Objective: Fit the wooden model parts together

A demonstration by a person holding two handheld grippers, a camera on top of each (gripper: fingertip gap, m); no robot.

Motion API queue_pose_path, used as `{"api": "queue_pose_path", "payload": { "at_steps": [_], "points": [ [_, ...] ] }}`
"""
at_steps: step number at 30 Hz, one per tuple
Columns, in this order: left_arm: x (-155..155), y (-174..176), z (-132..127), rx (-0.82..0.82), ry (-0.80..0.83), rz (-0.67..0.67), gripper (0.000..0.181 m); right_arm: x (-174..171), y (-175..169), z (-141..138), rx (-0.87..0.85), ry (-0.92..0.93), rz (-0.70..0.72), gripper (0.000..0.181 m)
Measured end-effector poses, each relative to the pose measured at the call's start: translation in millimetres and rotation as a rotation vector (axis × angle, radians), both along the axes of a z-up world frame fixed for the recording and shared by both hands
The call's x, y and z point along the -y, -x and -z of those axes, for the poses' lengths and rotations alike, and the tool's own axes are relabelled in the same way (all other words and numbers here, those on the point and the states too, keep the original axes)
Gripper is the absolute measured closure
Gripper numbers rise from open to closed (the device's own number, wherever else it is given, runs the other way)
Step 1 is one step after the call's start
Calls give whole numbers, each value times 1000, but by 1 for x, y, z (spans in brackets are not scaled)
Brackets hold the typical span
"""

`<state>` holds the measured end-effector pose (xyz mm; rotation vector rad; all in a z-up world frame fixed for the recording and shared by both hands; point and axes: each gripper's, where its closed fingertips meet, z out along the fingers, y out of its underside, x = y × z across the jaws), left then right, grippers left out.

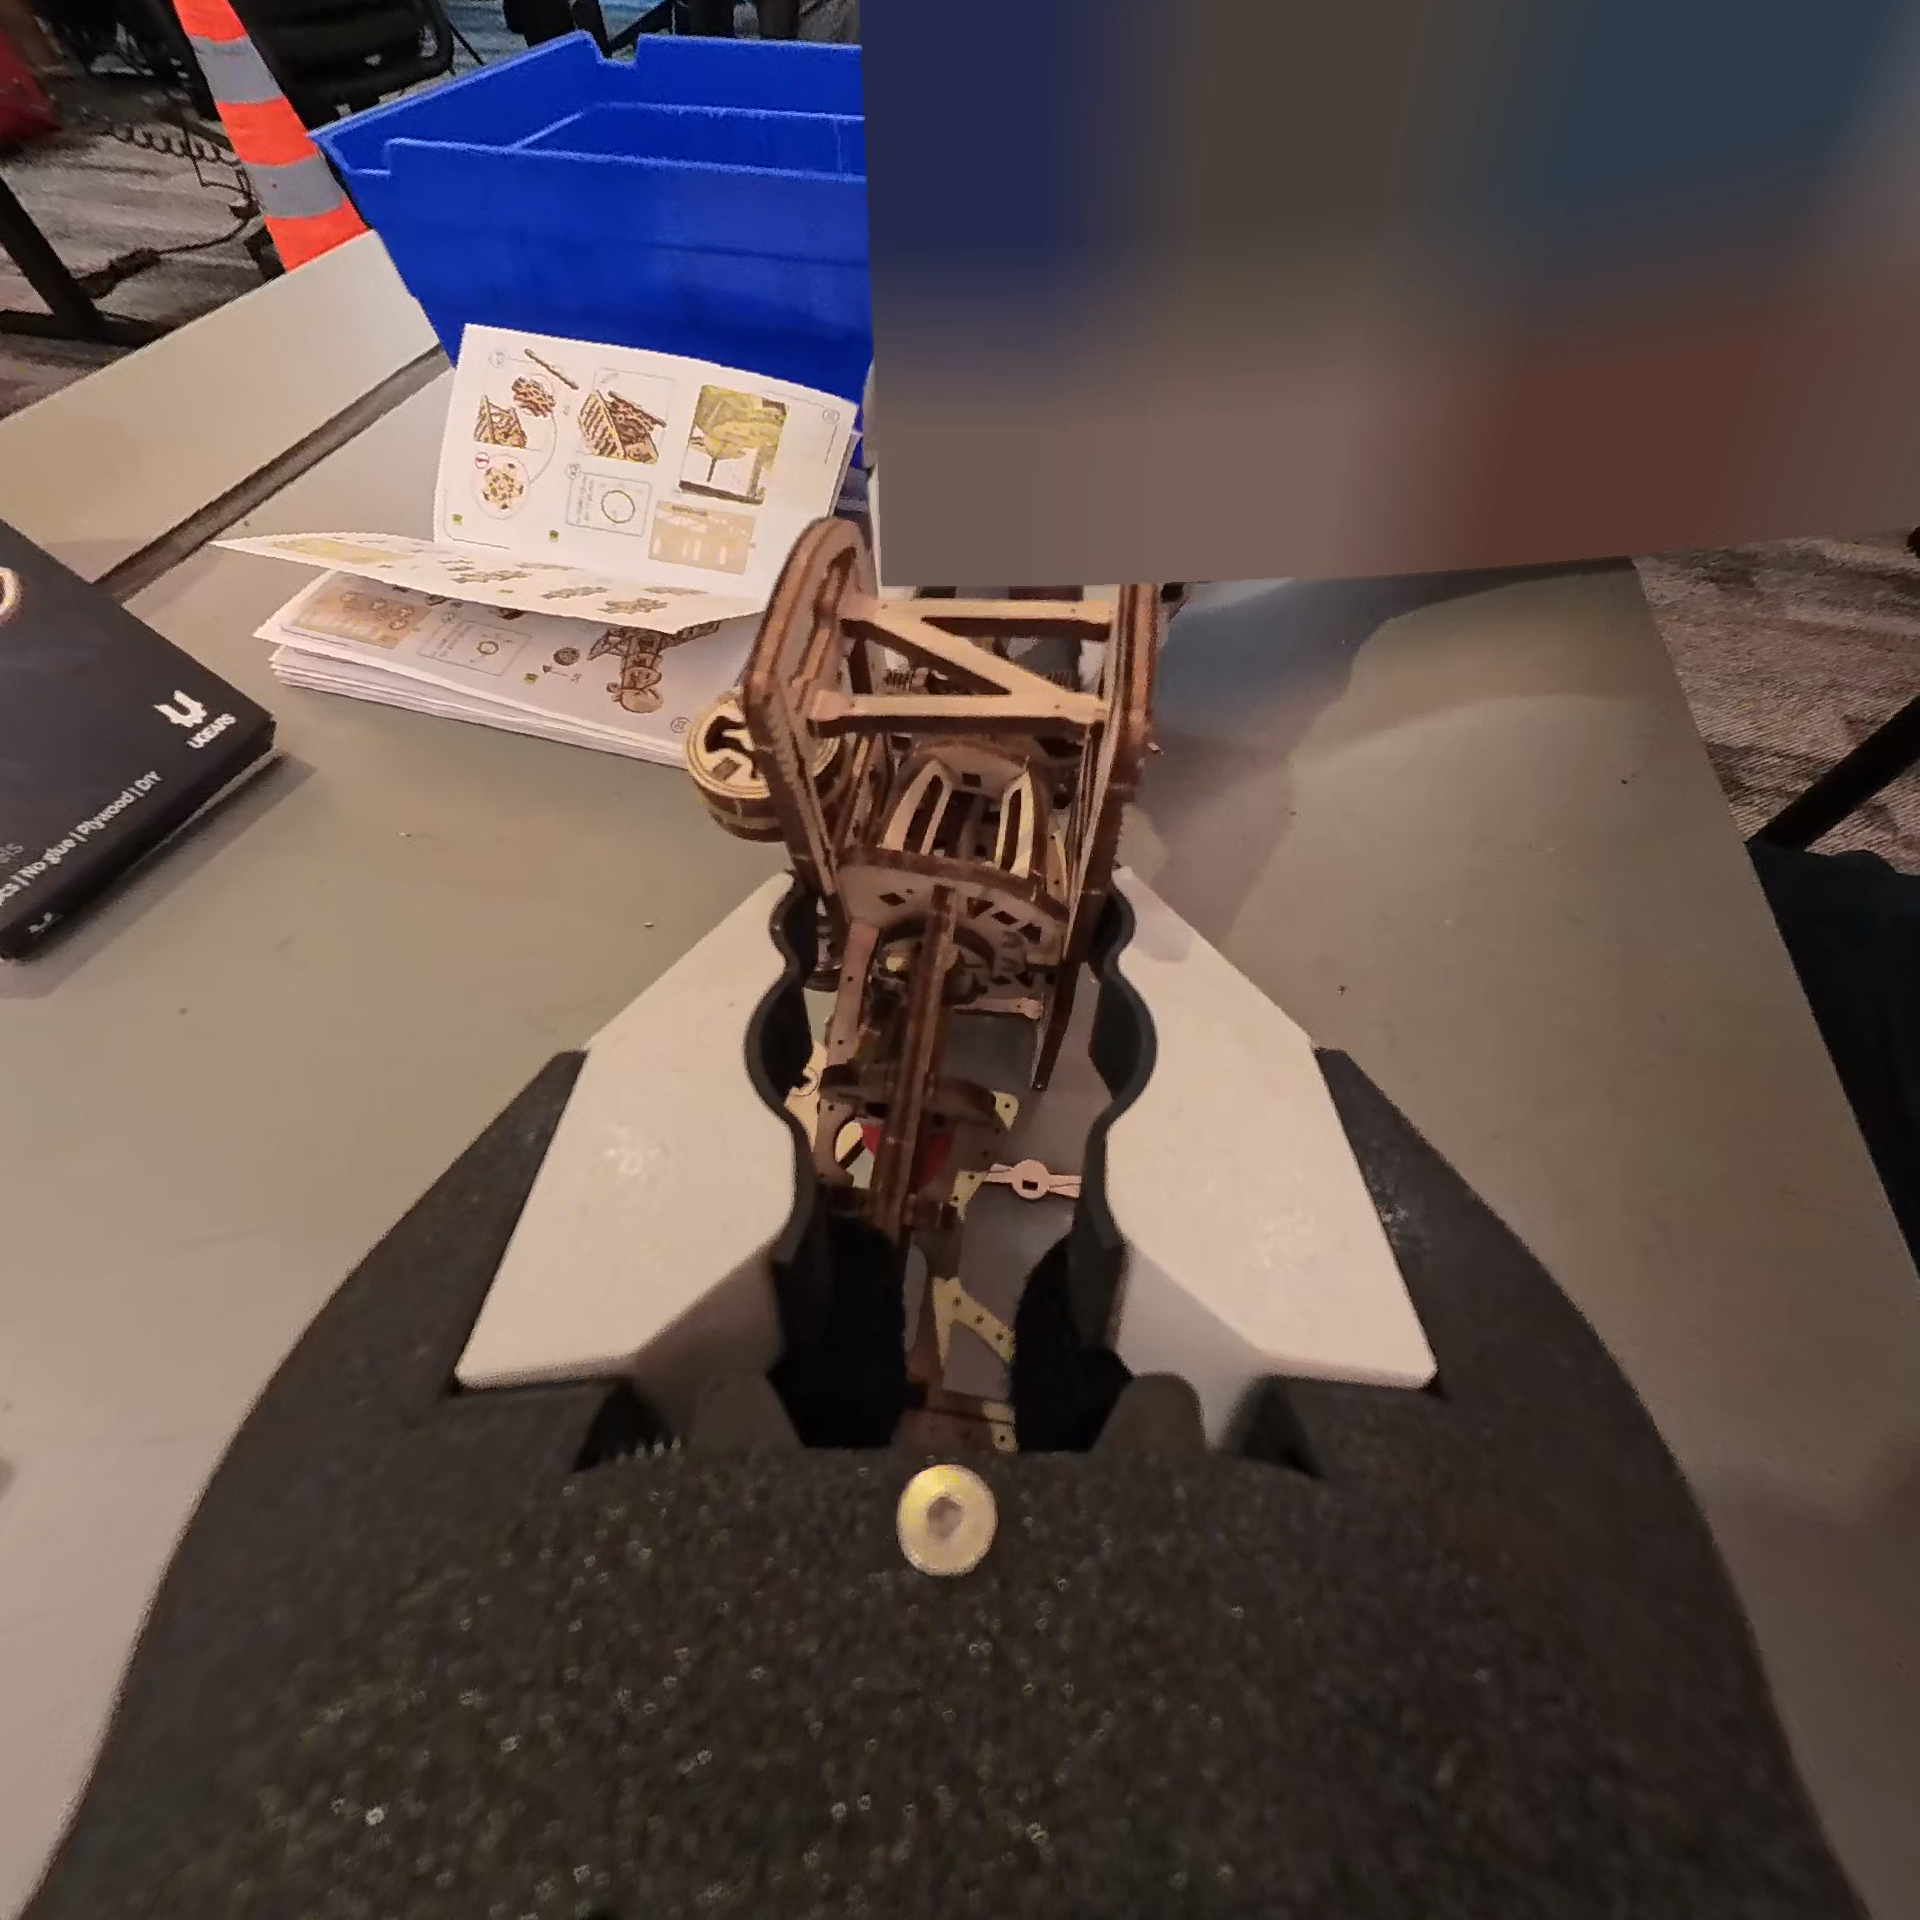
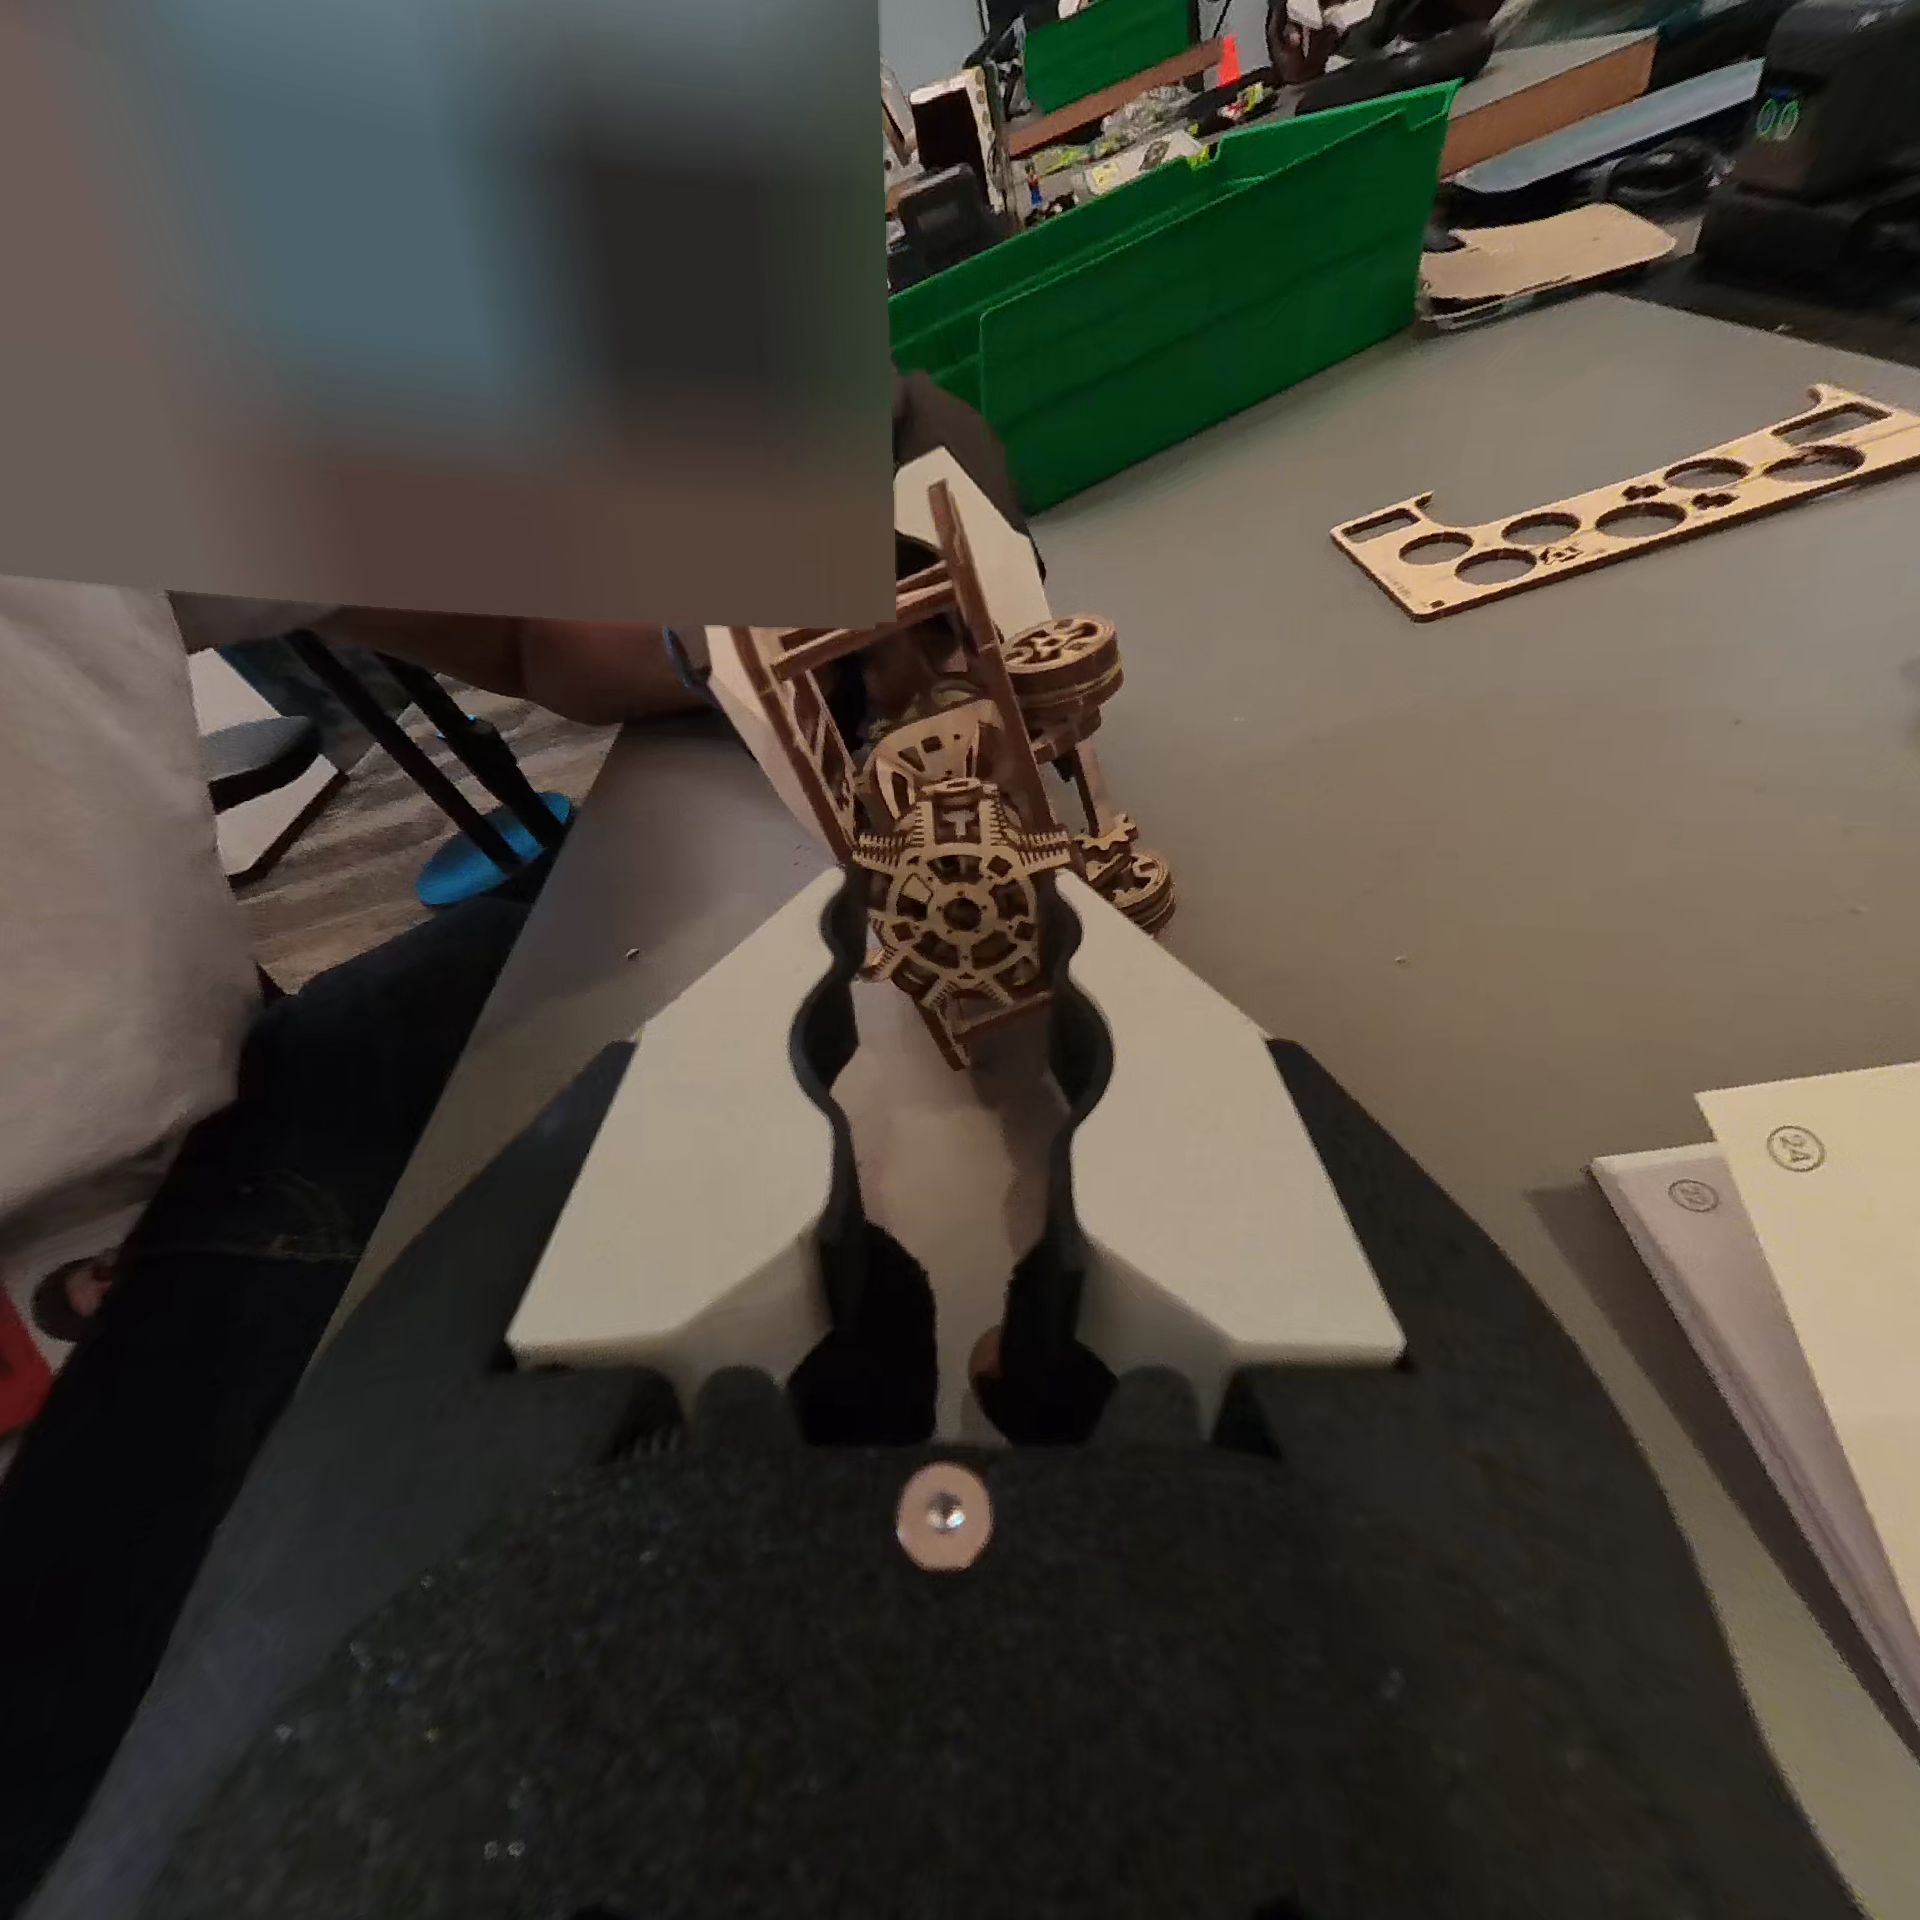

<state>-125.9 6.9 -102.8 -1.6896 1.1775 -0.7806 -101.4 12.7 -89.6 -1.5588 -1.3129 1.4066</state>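
Plywood biplane model [image 1: 935, 831] sat at twelve o'clock, clenched between our left jaws [image 1: 951, 914] and our right jaws [image 2: 961, 914] at its engine [image 2: 956, 914]; squeezing harder could snap thin struts.

surface: grey table [image 1: 416, 987] | on it: open booklet [image 1: 540, 582] (pages fanned), blue bin [image 1: 623, 239], punched wooden sheet [image 2: 1621, 509]

Model [image 1: 935, 831] on table [image 1: 416, 1039]; booklet [image 1: 540, 582] left, bin [image 1: 644, 229] seemingly behind it.
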Motion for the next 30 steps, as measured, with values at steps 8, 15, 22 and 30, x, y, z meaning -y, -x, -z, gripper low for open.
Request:
{"api": "queue_pose_path", "payload": {
  "at_steps": [8, 15, 22, 30],
  "points": [
    [-2, 0, 0, 18, 3, -9, 131, -1, 0, 0, -26, 63, -22, 152],
    [-3, 1, 1, 16, 5, -5, 131, -3, -14, -2, 4, -8, -21, 168],
    [-3, 2, 1, 7, 2, -8, 131, -7, -13, -6, 25, -116, 39, 181],
    [-4, -1, 1, 14, -7, -33, 131, -5, -1, -6, 4, -98, 56, 181]
  ]
}}
